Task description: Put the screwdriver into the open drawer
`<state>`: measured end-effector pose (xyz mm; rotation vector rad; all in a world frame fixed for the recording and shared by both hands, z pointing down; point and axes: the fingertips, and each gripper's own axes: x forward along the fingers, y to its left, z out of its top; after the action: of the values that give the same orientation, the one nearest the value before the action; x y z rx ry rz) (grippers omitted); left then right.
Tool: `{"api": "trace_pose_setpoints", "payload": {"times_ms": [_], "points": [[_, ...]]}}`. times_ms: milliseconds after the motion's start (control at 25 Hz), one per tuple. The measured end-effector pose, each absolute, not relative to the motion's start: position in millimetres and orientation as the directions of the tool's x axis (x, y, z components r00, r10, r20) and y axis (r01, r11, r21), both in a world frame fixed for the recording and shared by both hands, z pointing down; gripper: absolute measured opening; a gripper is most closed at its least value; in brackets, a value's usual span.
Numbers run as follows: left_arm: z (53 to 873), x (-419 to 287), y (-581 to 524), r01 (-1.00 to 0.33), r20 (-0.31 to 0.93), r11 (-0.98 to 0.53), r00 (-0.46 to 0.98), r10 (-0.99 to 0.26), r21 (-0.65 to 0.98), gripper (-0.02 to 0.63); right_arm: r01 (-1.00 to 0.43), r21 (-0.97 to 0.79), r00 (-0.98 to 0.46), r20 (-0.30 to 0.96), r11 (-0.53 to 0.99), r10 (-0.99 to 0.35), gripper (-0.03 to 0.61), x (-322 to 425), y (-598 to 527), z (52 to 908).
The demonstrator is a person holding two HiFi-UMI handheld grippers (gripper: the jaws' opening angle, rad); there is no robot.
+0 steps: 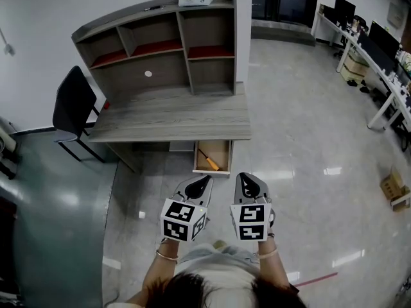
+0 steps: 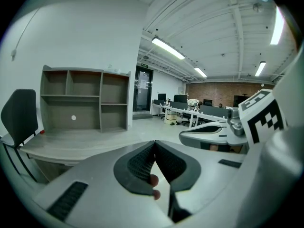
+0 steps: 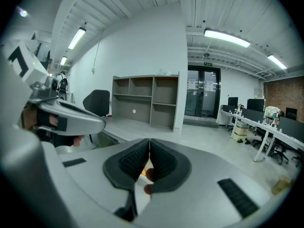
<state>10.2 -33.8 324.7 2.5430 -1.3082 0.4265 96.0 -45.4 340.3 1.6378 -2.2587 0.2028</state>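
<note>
Head view: orange-handled screwdriver (image 1: 209, 160) lying diagonally inside open drawer (image 1: 212, 171), pulled out past near edge of desk (image 1: 173, 117). Left gripper (image 1: 207, 179) and right gripper (image 1: 244, 177) side by side just near of drawer front, clear of it, both pinched fully together, holding nothing. Bare floor (image 1: 302, 172) wide open to right. Chair (image 1: 70, 104) off desk's left end.

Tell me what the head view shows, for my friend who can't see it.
An orange-handled screwdriver lies in the open drawer under a grey desk. In front of it, the left tool and right tool hover side by side, both shut and empty. A black chair stands left of the desk.
</note>
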Motion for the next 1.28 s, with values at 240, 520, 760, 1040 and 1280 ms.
{"api": "trace_pose_setpoints", "payload": {"times_ms": [240,520,760,1040,1280], "points": [[314.1,-1.0,-28.9,-0.826,0.348,-0.558,0.548,-0.760,0.082,0.017,-0.936,0.126,-0.275,0.323,0.330,-0.905,0.028,85.4,-39.5,327.7],[305.6,-13.9,-18.8,-0.826,0.331,-0.556,0.551,-0.766,0.087,0.017,-0.930,0.166,-0.267,0.307,0.328,-0.913,0.028,73.2,-27.4,316.1],[300.8,-22.9,-0.9,-0.824,0.327,-0.559,0.555,-0.765,0.093,0.017,-0.934,0.180,-0.249,0.294,0.309,-0.923,0.029,68.1,-8.0,307.4],[295.0,-34.0,19.7,-0.829,0.318,-0.550,0.550,-0.772,0.101,0.017,-0.936,0.196,-0.236,0.273,0.294,-0.933,0.028,65.3,18.0,293.0],[296.0,-40.9,35.3,-0.834,0.317,-0.542,0.545,-0.776,0.104,0.017,-0.932,0.210,-0.236,0.272,0.297,-0.933,0.028,62.4,39.0,292.6]]}}
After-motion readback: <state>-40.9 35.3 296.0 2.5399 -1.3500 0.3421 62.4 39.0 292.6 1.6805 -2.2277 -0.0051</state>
